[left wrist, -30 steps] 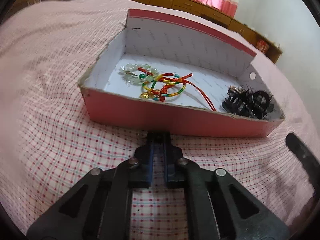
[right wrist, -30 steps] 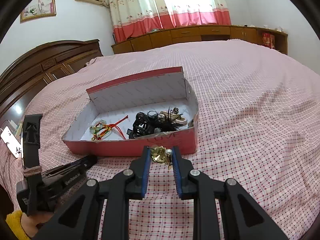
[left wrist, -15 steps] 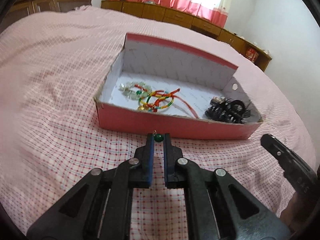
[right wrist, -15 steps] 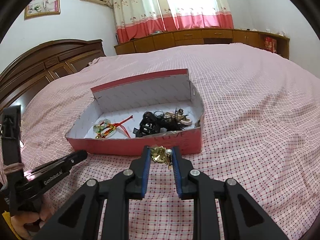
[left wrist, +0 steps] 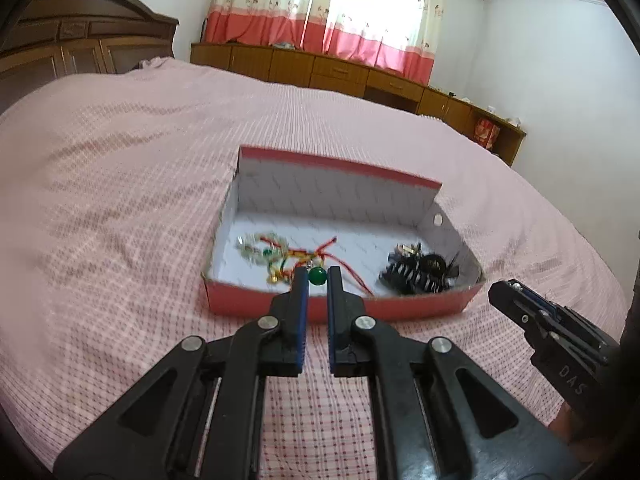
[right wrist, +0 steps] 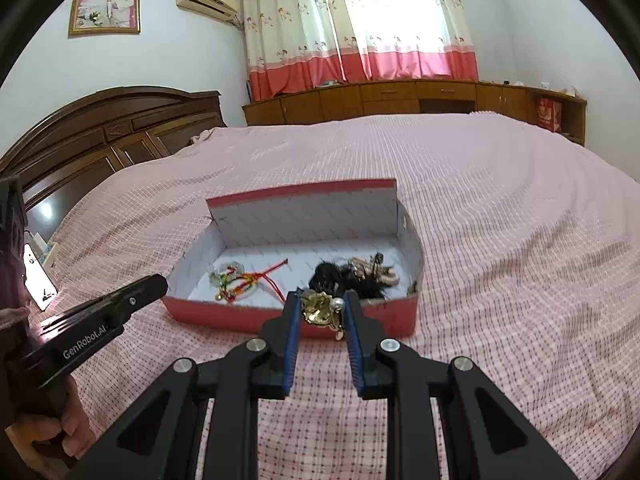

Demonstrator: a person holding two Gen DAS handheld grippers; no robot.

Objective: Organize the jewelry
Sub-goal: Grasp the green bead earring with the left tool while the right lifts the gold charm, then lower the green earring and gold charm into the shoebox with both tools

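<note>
Bed, pink check cover, mid-frame | red box (open, for sorting) | left hand-held gripper clamps green bead | right hand-held gripper nips gold brooch, both before the box's near wall, likely bound for it.

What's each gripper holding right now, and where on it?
The left gripper pinches a small green bead at its sides. The right gripper clamps a gold ornament with a pearl across its body.
</note>
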